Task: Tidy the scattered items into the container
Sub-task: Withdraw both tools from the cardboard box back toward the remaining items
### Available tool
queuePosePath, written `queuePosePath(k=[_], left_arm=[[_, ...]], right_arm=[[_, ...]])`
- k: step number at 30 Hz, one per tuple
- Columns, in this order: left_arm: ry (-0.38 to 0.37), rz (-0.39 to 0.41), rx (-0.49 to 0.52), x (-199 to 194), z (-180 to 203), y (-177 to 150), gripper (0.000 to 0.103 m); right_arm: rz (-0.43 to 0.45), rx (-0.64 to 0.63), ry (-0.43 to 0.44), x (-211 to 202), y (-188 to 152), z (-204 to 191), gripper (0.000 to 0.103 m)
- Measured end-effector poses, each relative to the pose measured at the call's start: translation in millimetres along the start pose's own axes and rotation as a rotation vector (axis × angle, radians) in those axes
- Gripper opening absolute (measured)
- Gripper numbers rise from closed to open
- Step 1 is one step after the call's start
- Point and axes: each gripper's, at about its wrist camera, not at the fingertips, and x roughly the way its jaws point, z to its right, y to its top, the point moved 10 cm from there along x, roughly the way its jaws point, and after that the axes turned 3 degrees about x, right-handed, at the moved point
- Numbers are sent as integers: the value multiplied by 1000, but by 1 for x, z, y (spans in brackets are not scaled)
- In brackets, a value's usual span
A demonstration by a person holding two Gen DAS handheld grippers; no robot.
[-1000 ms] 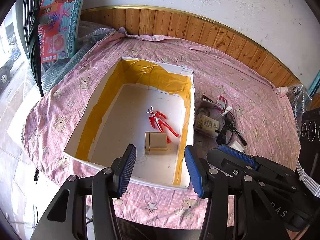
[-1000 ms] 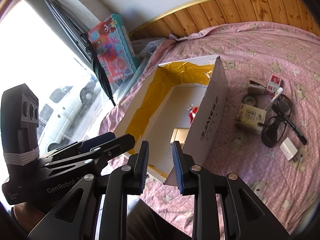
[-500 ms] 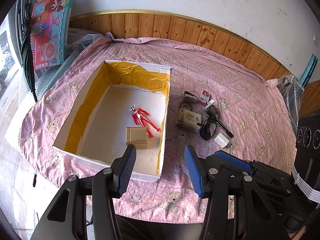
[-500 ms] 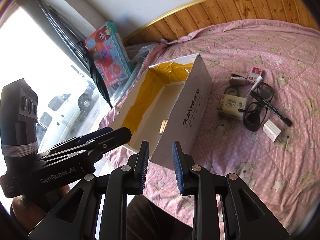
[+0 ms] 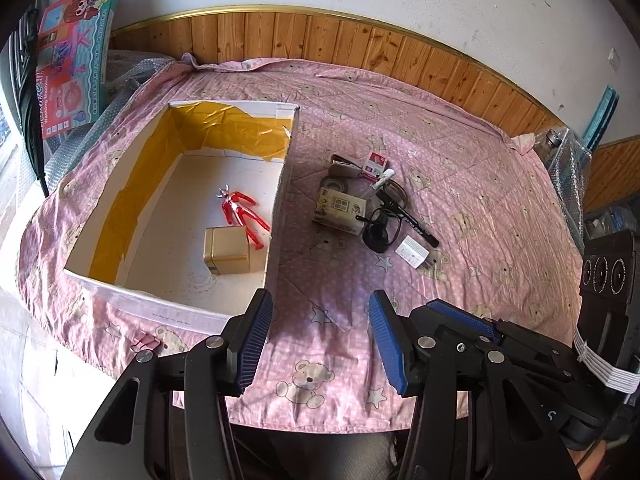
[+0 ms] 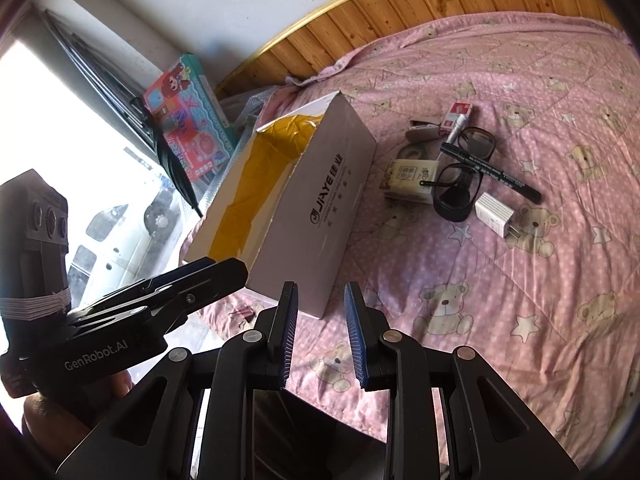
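A white cardboard box [image 5: 280, 216] [image 6: 336, 184] lined with yellow tape stands on the pink bear-print cover. Inside it lie a red toy figure [image 5: 242, 214] and a small gold box [image 5: 226, 250]. To its right sits a cluster: a tissue pack [image 5: 340, 212] [image 6: 410, 176], black glasses [image 5: 380, 226] [image 6: 460, 176], a black marker [image 5: 408, 220] [image 6: 490, 168], a white charger [image 5: 412, 252] [image 6: 496, 214], a tape roll [image 5: 335, 185] and a small red-and-white box [image 5: 375, 162] [image 6: 460, 114]. My left gripper [image 5: 320, 338] hangs open and empty over the near edge by the box corner. My right gripper [image 6: 320, 330] is open with a narrower gap, also empty.
A colourful toy carton [image 5: 72, 60] [image 6: 188, 120] leans at the far left by a window. Wood panelling [image 5: 360, 48] borders the cover behind. A pink clip [image 5: 145, 342] [image 6: 242, 314] lies near the front edge. Bubble wrap [image 5: 568, 176] sits at the right edge.
Both grippers have shifted to the right, away from the box and toward the item cluster. Their openings look unchanged and nothing was picked up.
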Motion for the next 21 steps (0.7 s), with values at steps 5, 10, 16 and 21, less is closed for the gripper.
queuePosePath(k=[5,10,16,21], left_arm=[[-20,-34,29,15,21,-6,52],[-40,-65,45,32,37,-12,52],[-57,-102,55,55,52,-13,52],[-68,-120,61,71,60,-6,52]], right_arm=[[1,37,-18,-4,-3,23,27],[1,78,-42,-7,-5,48,27],[-6,120,-73,-8,-4,75,27],[-11,146,-97,-4,0,96,27]])
